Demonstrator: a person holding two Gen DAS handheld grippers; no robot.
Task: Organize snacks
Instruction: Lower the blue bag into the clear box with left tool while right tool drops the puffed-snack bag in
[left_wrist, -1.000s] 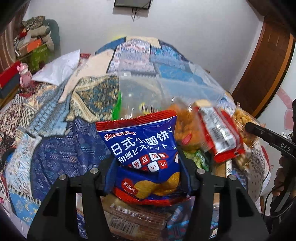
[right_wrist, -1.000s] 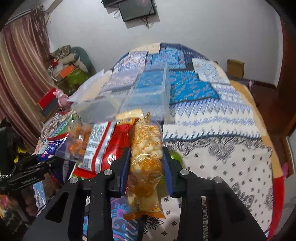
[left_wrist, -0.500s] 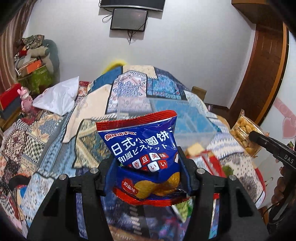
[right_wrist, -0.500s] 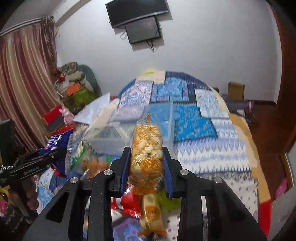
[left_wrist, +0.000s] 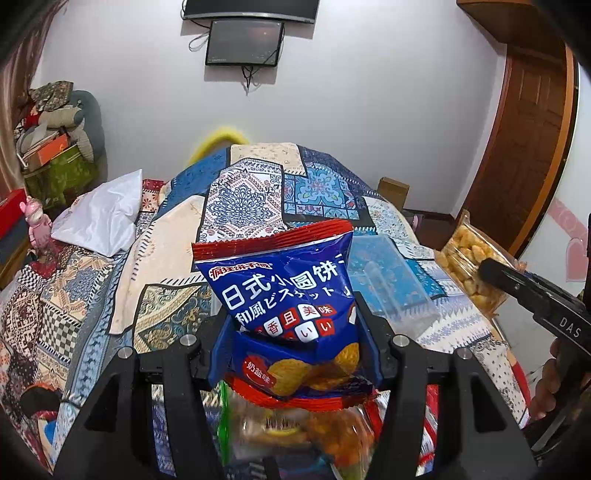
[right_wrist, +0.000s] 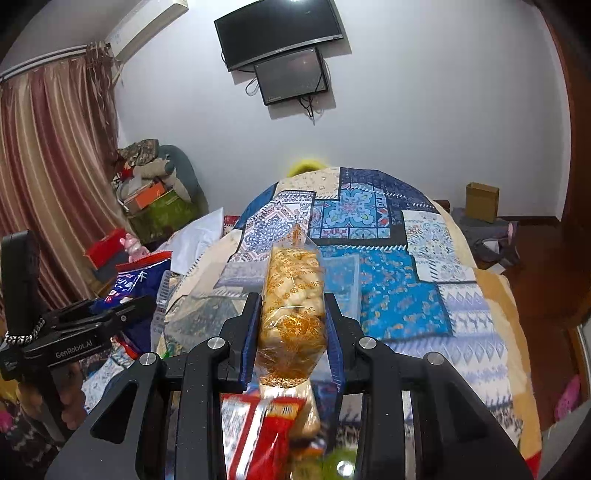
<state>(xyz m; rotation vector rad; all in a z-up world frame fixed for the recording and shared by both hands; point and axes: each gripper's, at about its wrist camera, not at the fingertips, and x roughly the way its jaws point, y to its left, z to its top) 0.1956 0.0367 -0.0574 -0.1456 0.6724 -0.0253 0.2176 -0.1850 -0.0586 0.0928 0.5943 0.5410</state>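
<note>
My left gripper (left_wrist: 291, 343) is shut on a blue and red biscuit bag (left_wrist: 284, 295) and holds it upright above the bed. My right gripper (right_wrist: 291, 328) is shut on a clear bag of yellow puffed snacks (right_wrist: 293, 295), also lifted; that bag shows at the right of the left wrist view (left_wrist: 469, 273). A clear plastic box (left_wrist: 388, 280) lies on the quilt ahead of both grippers and shows in the right wrist view (right_wrist: 343, 277). Other snack packets (right_wrist: 266, 421) lie below the grippers, blurred.
The patchwork quilt (left_wrist: 251, 195) covers the bed. A white pillow (left_wrist: 99, 218) lies at the left. A pile of boxes and clothes (right_wrist: 155, 192) stands by the curtain. A wooden door (left_wrist: 532, 140) is at the right. A cardboard box (right_wrist: 482, 201) sits on the floor.
Both grippers have lifted and tilted up with their bags. The snack pile has dropped to the bottom of both views and more of the wall and screens shows.
</note>
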